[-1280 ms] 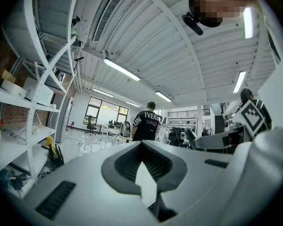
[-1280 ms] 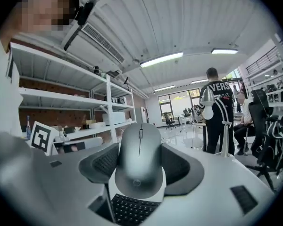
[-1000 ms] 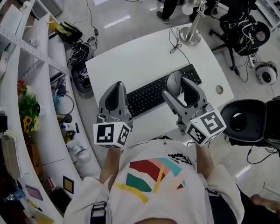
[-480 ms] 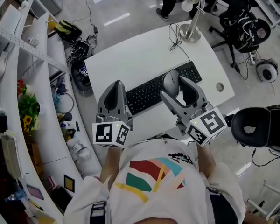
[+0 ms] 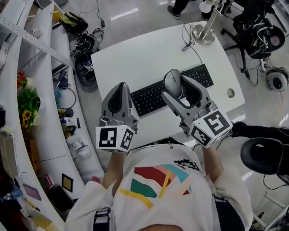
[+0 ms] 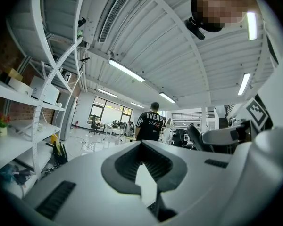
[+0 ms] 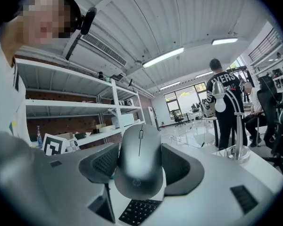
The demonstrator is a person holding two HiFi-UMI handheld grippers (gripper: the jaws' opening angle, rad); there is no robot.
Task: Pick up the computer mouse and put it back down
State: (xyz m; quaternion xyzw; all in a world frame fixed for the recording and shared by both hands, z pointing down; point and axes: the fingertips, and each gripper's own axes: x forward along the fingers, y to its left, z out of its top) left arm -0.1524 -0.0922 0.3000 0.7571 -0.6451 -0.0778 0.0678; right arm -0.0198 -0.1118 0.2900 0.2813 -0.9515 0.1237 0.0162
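Observation:
A dark grey computer mouse [image 5: 172, 80] hangs in the air above the right half of the black keyboard [image 5: 147, 98] on the white desk [image 5: 135, 61]. My right gripper [image 5: 177, 86] is shut on the mouse, one jaw against each of its sides. In the right gripper view the mouse [image 7: 139, 161] fills the gap between the ribbed pads [image 7: 102, 163], and the keyboard [image 7: 137, 213] shows beneath it. My left gripper [image 5: 119, 92] hovers over the desk's near edge left of the keyboard, jaws together and holding nothing. The left gripper [image 6: 144, 173] points level across the room.
A silver desk lamp [image 5: 208, 27] with a trailing cable stands at the desk's far right corner. White shelving [image 5: 24, 81] runs along the left. A black office chair [image 5: 262, 153] sits at the right. A person in black [image 7: 224, 107] stands beyond the desk.
My right gripper has carried the mouse leftward, from the keyboard's right end to over its right half. The left gripper has stayed put. The black chair at the right has shifted.

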